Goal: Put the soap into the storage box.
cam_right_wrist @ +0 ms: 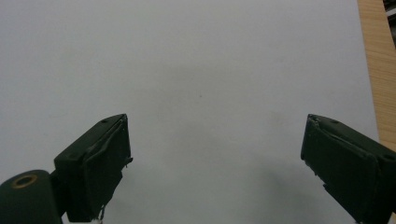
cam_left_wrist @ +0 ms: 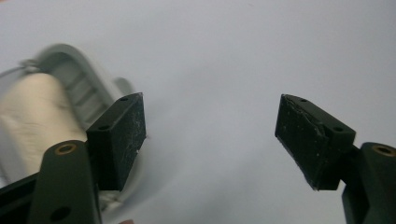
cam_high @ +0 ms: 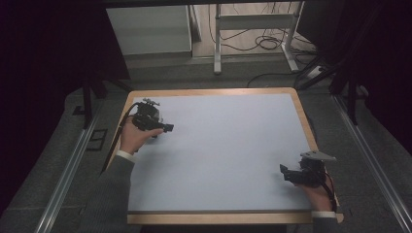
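My left gripper (cam_left_wrist: 210,135) has its fingers wide apart with nothing between them — the blurred cream-and-grey spool (cam_left_wrist: 42,116) sits just outside the left finger (cam_left_wrist: 122,135). I'd draw clear of the spool without nudging it. My right gripper (cam_right_wrist: 215,163) hangs open over the bare desk (cam_high: 228,145), well away from the spool.

Lab (floor cables (cam_high: 265,43), metal frames (cam_high: 217,39))
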### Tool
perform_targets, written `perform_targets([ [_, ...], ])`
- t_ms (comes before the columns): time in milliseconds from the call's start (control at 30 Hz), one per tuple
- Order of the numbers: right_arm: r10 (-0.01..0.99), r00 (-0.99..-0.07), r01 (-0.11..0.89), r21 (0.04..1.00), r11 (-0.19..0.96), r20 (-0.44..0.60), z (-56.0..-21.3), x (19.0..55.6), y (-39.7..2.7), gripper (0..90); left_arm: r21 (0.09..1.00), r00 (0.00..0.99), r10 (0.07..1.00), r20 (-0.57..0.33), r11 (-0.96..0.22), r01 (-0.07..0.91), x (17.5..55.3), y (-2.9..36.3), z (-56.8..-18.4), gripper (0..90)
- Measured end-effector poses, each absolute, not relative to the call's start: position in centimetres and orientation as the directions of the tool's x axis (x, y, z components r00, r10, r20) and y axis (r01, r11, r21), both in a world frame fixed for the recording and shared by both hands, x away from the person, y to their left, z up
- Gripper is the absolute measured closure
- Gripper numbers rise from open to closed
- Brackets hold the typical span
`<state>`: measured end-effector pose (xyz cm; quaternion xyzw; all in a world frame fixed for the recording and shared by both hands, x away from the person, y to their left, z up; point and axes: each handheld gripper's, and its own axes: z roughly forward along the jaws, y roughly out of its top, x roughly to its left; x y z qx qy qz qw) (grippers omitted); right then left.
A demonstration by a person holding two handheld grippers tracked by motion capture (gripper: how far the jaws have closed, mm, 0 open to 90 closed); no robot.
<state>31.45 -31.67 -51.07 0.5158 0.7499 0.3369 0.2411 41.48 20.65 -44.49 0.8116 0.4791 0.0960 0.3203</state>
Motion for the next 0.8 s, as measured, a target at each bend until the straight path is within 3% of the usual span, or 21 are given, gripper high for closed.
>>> perform_targets([
  [333, 0.936, -0.352, 0.602, 0.761, 0.241, -0.018, -50.9, 31.3, -31.7, 8.4, 0.672, 0.620, 0.773, -0.133, -0.390, 0.630, 36.9, 18.9, -46.0, 28.2],
  [800, 0.933, -0.360, 0.592, 0.767, 0.250, -0.026, -50.8, 31.2, -31.4, 8.5, 0.639, 0.647, 0.739, -0.188, -0.408, 0.652, 33.5, 18.2, -51.8, 28.1],
])
